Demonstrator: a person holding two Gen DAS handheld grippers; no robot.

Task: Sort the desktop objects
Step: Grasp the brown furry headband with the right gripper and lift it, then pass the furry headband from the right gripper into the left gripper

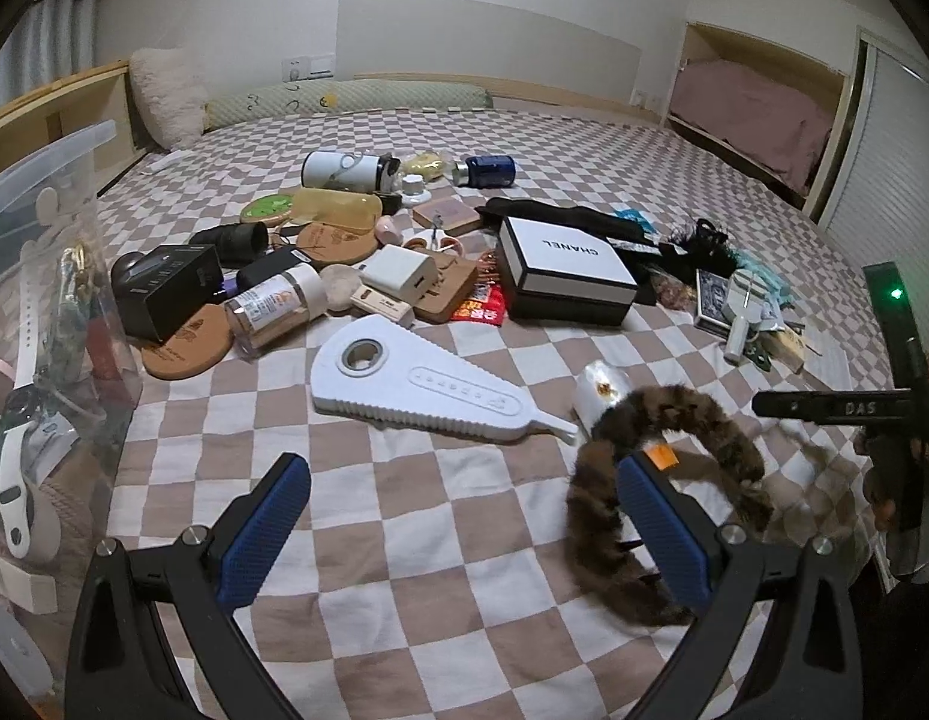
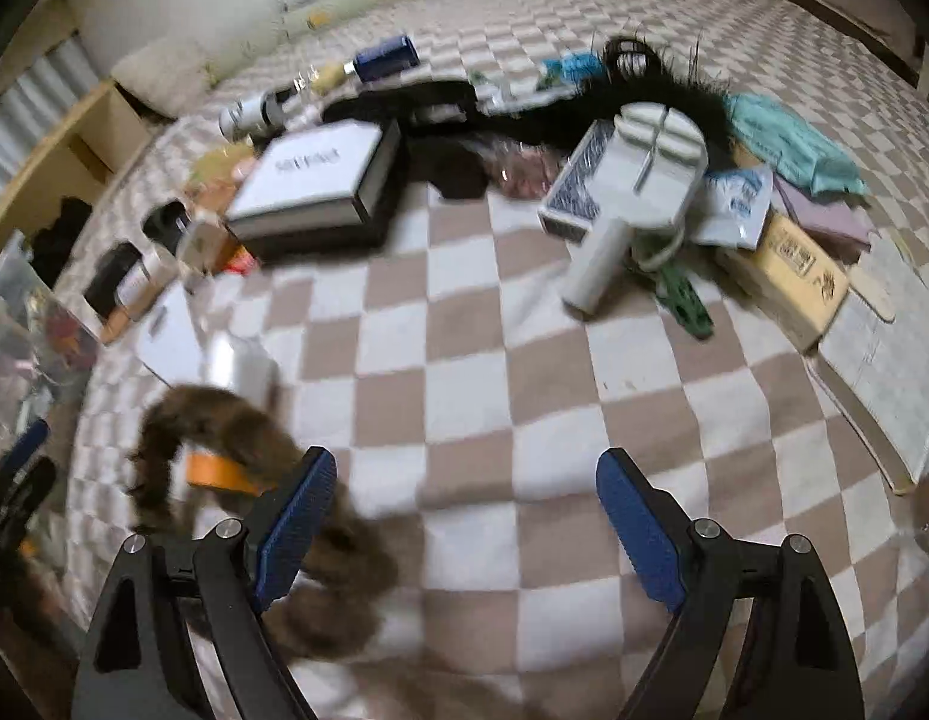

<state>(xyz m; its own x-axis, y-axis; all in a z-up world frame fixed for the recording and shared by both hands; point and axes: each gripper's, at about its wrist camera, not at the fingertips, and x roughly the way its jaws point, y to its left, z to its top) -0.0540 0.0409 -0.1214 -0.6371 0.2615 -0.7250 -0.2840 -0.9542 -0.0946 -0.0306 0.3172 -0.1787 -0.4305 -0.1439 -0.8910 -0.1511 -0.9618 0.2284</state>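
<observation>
Left wrist view: reads "CHANEL" on black-and-white box (image 1: 565,267) mid-bed, "DAS" on right gripper's body. Shows left gripper (image 1: 458,525) with jaws apart, nothing between; furry brown headband (image 1: 674,420) lying on checkered blanket (image 1: 404,540) against its right finger.

Right wrist view: blurred, box lettering unreadable. Shows right gripper (image 2: 464,516) spread wide, empty; headband (image 2: 236,420) beside left finger; blue-backed card box (image 2: 575,192) and wooden box with unreadable print near right edge.

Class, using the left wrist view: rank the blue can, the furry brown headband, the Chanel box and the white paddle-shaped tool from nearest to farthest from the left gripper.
1. Furry brown headband: draped around the left gripper's right-hand finger.
2. White paddle-shaped tool: just ahead, centre.
3. Chanel box: beyond the tool, slightly right.
4. Blue can: far back, lying on its side.
</observation>
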